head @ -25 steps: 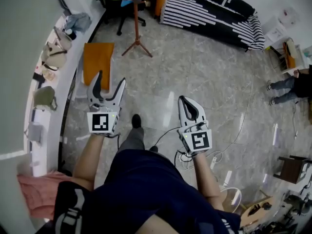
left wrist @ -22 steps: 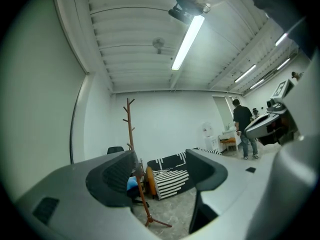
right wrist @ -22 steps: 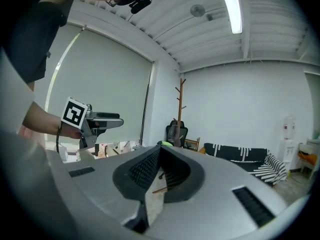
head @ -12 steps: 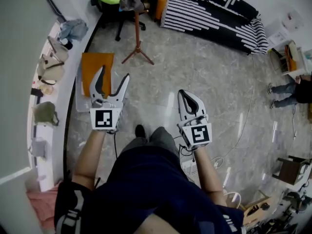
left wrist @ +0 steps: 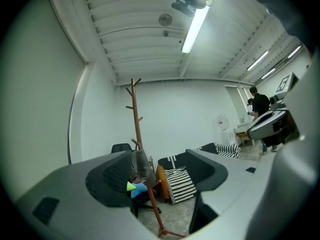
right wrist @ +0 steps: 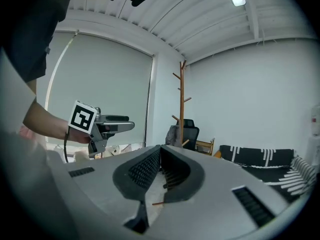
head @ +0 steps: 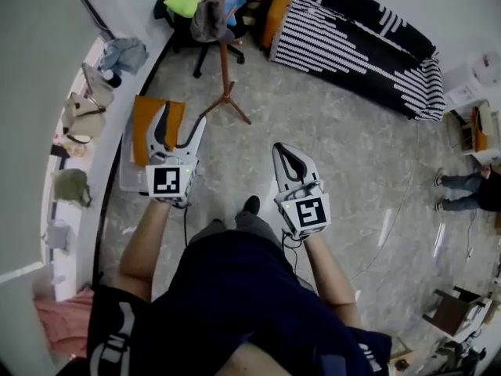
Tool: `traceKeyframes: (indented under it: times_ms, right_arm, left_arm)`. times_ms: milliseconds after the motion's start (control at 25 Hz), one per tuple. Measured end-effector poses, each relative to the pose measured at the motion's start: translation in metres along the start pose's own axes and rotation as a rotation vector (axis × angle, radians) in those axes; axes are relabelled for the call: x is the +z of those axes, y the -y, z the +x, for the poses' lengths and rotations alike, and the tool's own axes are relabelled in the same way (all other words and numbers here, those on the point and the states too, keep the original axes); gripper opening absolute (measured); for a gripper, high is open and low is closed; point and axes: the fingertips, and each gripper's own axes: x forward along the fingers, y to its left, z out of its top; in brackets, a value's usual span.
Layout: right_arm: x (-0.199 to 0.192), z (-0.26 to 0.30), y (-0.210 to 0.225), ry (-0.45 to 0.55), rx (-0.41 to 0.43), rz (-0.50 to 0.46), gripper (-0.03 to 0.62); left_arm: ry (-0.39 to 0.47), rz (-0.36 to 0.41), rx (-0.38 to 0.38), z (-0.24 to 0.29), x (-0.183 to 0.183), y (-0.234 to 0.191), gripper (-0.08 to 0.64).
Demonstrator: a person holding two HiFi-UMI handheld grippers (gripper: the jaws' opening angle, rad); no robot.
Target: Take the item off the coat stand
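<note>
1. Head view: your left claw (head: 182,117) is spread wide with nothing between its jaws. Your right claw (head: 279,149) is pinched together and empty. The coat stand (head: 223,53) rises well ahead of the left claw, a little to its right. The grey item (head: 207,18) hangs on the pole's left side. An orange board (head: 147,116) lies on the floor at the left claw's left. A striped sofa (head: 352,45) lies ahead of the right claw.
2. Left gripper view: between the parted jaws of your left claw (left wrist: 160,156) you see the coat stand (left wrist: 135,129) far off. The grey item (left wrist: 140,166) hangs low on it, nearer the left jaw.
3. Right gripper view: the jaws of your right claw (right wrist: 160,148) meet at the tips and hold nothing. The coat stand (right wrist: 181,104) stands ahead, just right of the tips, with the grey item (right wrist: 173,134) on its left side. Your left claw (right wrist: 102,126) shows off to the left.
</note>
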Motion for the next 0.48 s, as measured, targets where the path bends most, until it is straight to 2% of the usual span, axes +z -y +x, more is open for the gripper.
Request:
traceKeyframes:
  times_ms: [240, 480]
  right_arm:
    - [0.004, 0.058, 0.046, -0.003, 0.098, -0.021, 0.02]
    - [0.012, 0.133, 0.08, -0.014, 0.107, -0.031, 0.02]
  left_arm:
    - [-0.032, 0.01, 0.048, 0.086, -0.012, -0.013, 0.333]
    - [-0.059, 0.029, 0.067, 0.17, -0.039, -0.064, 0.333]
